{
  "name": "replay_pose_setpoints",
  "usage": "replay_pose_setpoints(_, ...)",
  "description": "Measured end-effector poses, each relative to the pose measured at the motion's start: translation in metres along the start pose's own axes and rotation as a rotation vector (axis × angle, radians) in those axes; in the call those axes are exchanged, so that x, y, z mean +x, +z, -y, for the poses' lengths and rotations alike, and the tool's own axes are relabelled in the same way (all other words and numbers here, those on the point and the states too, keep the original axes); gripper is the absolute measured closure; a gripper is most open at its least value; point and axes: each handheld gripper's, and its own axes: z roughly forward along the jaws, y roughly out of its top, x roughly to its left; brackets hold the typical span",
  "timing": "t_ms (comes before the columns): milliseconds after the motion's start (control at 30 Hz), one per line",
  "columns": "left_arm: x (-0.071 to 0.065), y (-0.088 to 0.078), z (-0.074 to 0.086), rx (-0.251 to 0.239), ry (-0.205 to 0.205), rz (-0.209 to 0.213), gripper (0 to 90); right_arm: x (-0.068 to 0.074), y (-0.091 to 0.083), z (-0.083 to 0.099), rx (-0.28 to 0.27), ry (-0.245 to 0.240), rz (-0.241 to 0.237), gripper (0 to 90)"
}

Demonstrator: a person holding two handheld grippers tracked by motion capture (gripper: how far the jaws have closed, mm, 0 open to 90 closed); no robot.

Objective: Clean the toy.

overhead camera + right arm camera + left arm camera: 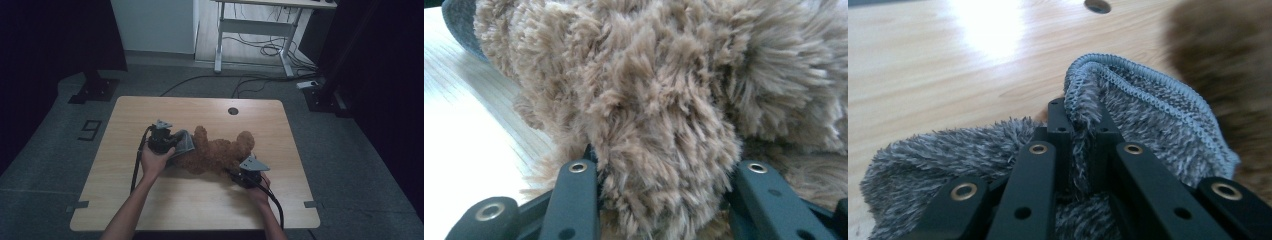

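Note:
A brown plush teddy bear (220,152) lies on its back in the middle of the wooden table (150,200). My left gripper (174,145) is at the bear's left side, shut on a fuzzy grey knitted cloth (184,142). In the left gripper view the cloth (1148,115) is pinched between the jaw tips of the gripper (1080,112), with its stitched hem arching above them and the bear (1228,55) blurred at the right. My right gripper (236,171) is at the bear's near right, its jaws pressed on a thick furry limb (664,100); the right gripper (666,160) has its tips buried in fur.
A round cable hole (233,110) sits near the table's far edge. Beyond the table stand a white desk frame (255,30), loose floor cables (270,50) and black stand bases (95,90). Bare wood lies to the left and along the near edge.

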Motion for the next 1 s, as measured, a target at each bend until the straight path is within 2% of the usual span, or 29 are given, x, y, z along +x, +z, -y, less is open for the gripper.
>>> replay_pose_setpoints(33,0.006,0.002,0.003,0.009,-0.011,-0.018,83.0,0.0,0.0,0.0,0.003,-0.002,0.001,60.5)
replay_pose_setpoints(100,0.017,0.006,0.008,0.028,-0.046,-0.016,82.9,0.0,0.0,0.0,0.001,0.001,0.0,60.5)
replay_pose_setpoints(200,0.029,0.014,0.016,0.06,-0.066,-0.032,82.9,0.0,0.0,0.0,-0.002,-0.003,-0.003,60.5)
replay_pose_setpoints(267,0.033,0.02,0.021,0.078,-0.082,-0.021,82.9,-0.001,0.0,0.0,-0.004,-0.002,-0.005,60.5)
replay_pose_setpoints(400,0.029,0.037,0.032,0.133,-0.093,0.034,83.1,-0.001,0.0,0.0,-0.005,0.002,-0.009,60.5)
replay_pose_setpoints(467,0.027,0.038,0.036,0.102,-0.123,0.059,83.7,-0.001,0.0,0.0,-0.012,0.015,-0.017,60.5)
replay_pose_setpoints(533,0.029,0.037,0.038,0.076,-0.169,0.119,84.0,0.0,0.0,0.0,-0.017,0.018,-0.027,60.6)
replay_pose_setpoints(633,0.032,0.032,0.035,0.021,-0.213,0.193,84.4,-0.001,0.001,-0.002,-0.029,0.014,-0.04,60.6)
replay_pose_setpoints(700,0.033,0.026,0.029,-0.011,-0.201,0.191,84.4,-0.003,0.002,-0.007,-0.036,-0.018,-0.041,60.5)
replay_pose_setpoints(767,0.034,0.021,0.022,-0.04,-0.188,0.18,84.4,-0.006,0.005,-0.016,-0.057,-0.051,-0.019,60.2)
replay_pose_setpoints(833,0.037,0.018,0.019,-0.064,-0.194,0.178,84.3,-0.012,0.012,-0.026,-0.064,-0.073,0.013,58.9)
replay_pose_setpoints(933,0.04,0.021,0.023,-0.023,-0.175,0.15,83.8,-0.024,0.024,-0.032,-0.036,-0.089,0.033,56.3)
replay_pose_setpoints(1000,0.043,0.024,0.031,-0.008,-0.181,0.157,83.4,-0.027,0.03,-0.029,-0.008,-0.102,0.036,55.8)
